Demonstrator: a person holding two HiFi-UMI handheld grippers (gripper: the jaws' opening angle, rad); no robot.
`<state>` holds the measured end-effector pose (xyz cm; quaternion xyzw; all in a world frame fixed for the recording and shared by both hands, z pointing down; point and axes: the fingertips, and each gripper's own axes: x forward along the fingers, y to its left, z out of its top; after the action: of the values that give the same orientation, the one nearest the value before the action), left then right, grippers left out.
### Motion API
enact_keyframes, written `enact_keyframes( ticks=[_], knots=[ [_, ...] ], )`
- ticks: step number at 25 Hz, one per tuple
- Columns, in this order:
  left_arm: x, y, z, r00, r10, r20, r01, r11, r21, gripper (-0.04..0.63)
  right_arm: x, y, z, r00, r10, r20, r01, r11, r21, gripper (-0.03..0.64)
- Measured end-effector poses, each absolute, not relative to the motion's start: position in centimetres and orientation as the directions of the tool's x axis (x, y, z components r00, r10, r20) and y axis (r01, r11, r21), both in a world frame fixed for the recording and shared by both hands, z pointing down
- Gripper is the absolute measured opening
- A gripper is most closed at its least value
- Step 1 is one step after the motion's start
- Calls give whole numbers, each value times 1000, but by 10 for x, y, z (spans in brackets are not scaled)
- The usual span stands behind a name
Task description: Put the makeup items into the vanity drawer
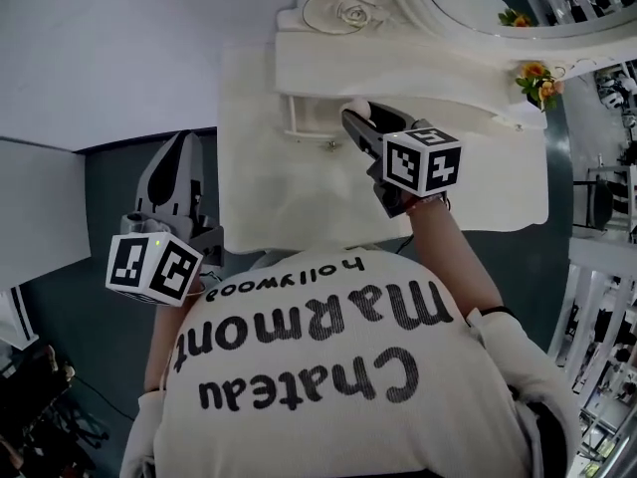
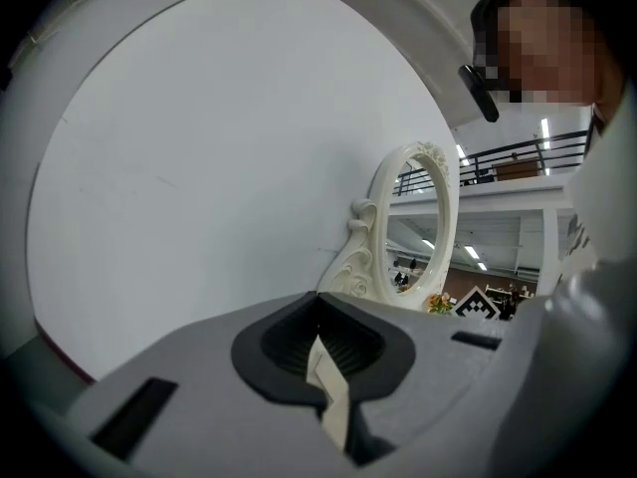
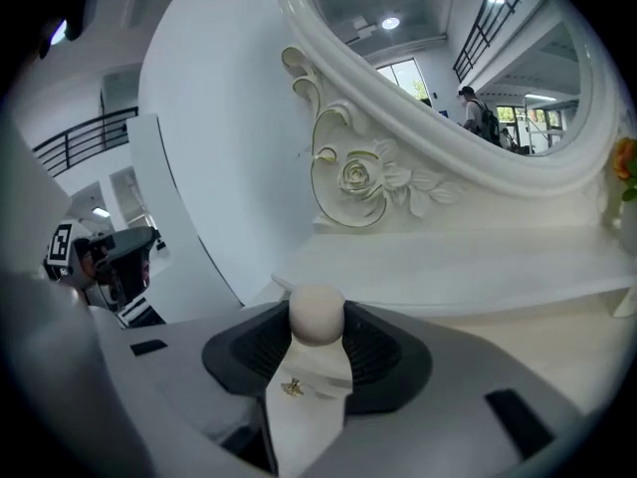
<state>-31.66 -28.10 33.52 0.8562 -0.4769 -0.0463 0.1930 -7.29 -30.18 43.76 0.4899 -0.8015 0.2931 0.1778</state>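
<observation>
My right gripper (image 1: 356,118) reaches over the white vanity table (image 1: 498,187), close to a small drawer (image 1: 307,125) under the mirror shelf that looks pulled out. It is shut on a white bottle (image 3: 311,391) with a round cream cap (image 3: 317,314) and a tiny gold emblem. My left gripper (image 1: 179,147) hangs left of the table, above the dark floor, and points at a pale wall. A slim cream item (image 2: 330,394) is pinched between its jaws; what it is cannot be told. The inside of the drawer is hidden.
An ornate oval mirror (image 1: 468,3) rises at the back of the vanity, with orange flowers (image 1: 537,80) at its right end. A pale wall panel (image 1: 40,217) stands to the left. Dark gear (image 1: 35,396) lies on the floor at lower left.
</observation>
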Motion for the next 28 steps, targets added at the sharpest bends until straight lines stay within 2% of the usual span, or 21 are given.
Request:
enact_keyframes(
  ticks=[6, 12, 23, 28],
  knots=[
    [-341, -291, 359, 526, -839, 135, -799, -434, 417, 9, -78, -301, 455, -338, -651, 680, -935, 314, -164, 176],
    [-362, -295, 364, 531, -839, 119, -789, -439, 429, 9, -89, -304, 458, -292, -633, 717, -947, 295, -126, 179],
    [-395, -306, 386, 508, -850, 136, -788, -395, 472, 9, -96, -315, 482, -203, -495, 845, -948, 315, -43, 183],
    [-404, -313, 388, 504, -852, 141, -790, -389, 474, 9, -103, -313, 492, -213, -420, 882, -940, 336, -67, 183]
  ],
)
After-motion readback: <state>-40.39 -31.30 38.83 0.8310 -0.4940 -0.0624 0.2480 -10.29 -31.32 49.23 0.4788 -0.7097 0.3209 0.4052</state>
